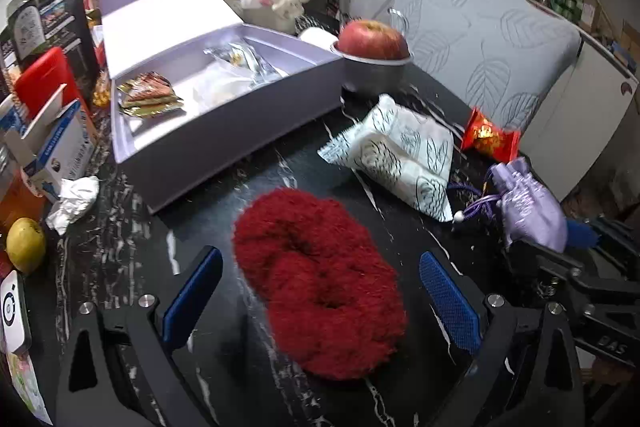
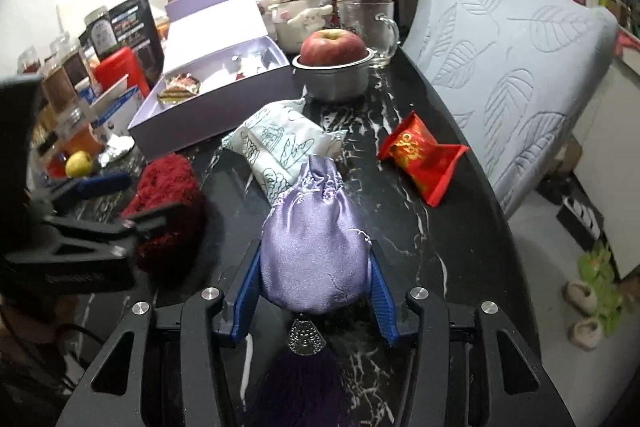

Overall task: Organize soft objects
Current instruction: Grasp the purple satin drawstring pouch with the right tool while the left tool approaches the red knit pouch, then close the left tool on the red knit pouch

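A fluffy dark-red scrunchie (image 1: 320, 283) lies on the black marbled tabletop (image 1: 132, 239). My left gripper (image 1: 320, 297) stands open around it, one blue pad on each side and neither pressing on it. A lilac satin drawstring pouch (image 2: 314, 247) with a purple tassel is squeezed between the blue pads of my right gripper (image 2: 314, 293), which is shut on it. In the left wrist view the same pouch (image 1: 532, 207) shows at the right edge. The right wrist view has the scrunchie (image 2: 168, 195) at its left, partly behind the left gripper's black frame.
An open lilac box (image 1: 224, 131) holding wrapped snacks stands behind the scrunchie. A white patterned packet (image 2: 280, 143) and a red snack packet (image 2: 420, 155) lie mid-table. Behind them is an apple (image 2: 332, 47) in a metal bowl, with a glass mug (image 2: 372, 23) beside it. A grey cushion (image 2: 512, 67) borders the right side.
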Demonstrator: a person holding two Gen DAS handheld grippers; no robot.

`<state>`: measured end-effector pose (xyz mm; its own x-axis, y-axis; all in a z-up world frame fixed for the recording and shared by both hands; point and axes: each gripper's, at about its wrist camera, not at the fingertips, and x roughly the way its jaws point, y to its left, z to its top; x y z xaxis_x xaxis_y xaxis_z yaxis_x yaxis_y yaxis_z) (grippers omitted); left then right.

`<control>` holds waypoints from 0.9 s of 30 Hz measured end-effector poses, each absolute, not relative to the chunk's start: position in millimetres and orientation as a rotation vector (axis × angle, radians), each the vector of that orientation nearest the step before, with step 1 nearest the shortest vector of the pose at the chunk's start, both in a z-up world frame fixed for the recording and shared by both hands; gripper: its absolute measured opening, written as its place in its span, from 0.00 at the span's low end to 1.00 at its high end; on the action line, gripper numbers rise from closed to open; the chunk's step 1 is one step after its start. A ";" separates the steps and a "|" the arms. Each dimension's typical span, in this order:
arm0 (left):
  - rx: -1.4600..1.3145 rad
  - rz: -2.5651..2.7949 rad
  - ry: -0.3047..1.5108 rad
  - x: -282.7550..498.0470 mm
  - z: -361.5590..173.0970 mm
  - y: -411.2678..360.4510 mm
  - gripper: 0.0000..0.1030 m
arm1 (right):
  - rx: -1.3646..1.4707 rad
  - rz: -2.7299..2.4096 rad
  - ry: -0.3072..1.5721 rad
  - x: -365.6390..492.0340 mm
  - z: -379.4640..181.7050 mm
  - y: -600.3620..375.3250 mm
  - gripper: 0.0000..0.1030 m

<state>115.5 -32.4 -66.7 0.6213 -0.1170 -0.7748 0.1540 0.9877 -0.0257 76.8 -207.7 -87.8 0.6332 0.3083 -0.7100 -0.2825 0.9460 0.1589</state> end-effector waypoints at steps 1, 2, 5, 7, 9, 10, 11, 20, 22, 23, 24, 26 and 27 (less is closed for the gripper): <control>0.038 -0.156 0.910 118.8 -70.1 -33.4 0.98 | 0.038 0.335 0.816 75.1 -87.6 -209.7 0.47; 0.031 -0.151 0.923 121.2 -72.5 -32.7 0.98 | 0.035 0.333 0.815 74.0 -87.3 -210.2 0.47; 0.004 -0.134 0.958 127.6 -78.9 -27.0 0.98 | 0.043 0.347 0.827 71.9 -89.5 -211.3 0.47; -0.019 -0.140 0.970 130.3 -82.1 -25.3 0.98 | 0.069 0.366 0.841 69.7 -92.2 -213.5 0.47; -0.040 -0.142 0.987 132.5 -85.6 -24.1 0.98 | 0.076 0.372 0.845 67.2 -94.1 -214.4 0.47; -0.045 -0.138 0.994 132.5 -87.3 -24.0 0.98 | 0.077 0.373 0.846 66.2 -94.6 -214.6 0.47; -0.045 -0.131 1.005 133.1 -89.6 -24.3 0.98 | 0.077 0.374 0.847 65.3 -95.2 -214.8 0.47; 0.014 -0.065 1.000 133.9 -97.1 -31.5 0.98 | 0.074 0.370 0.848 61.0 -99.2 -217.5 0.47; 0.014 -0.064 0.988 131.0 -97.5 -30.4 0.98 | 0.065 0.362 0.854 62.2 -101.3 -217.8 0.47; 0.014 -0.062 0.983 130.5 -98.5 -30.2 0.98 | 0.066 0.361 0.858 62.8 -102.5 -218.2 0.47; 0.013 -0.061 0.977 127.9 -98.7 -30.3 0.97 | 0.069 0.362 0.862 63.3 -103.3 -218.6 0.47; 0.022 -0.071 0.937 122.5 -95.7 -29.9 0.72 | 0.069 0.363 0.871 64.1 -104.6 -219.0 0.47; 0.040 -0.061 0.921 119.3 -93.4 -31.4 0.60 | 0.068 0.362 0.872 64.3 -104.9 -219.0 0.47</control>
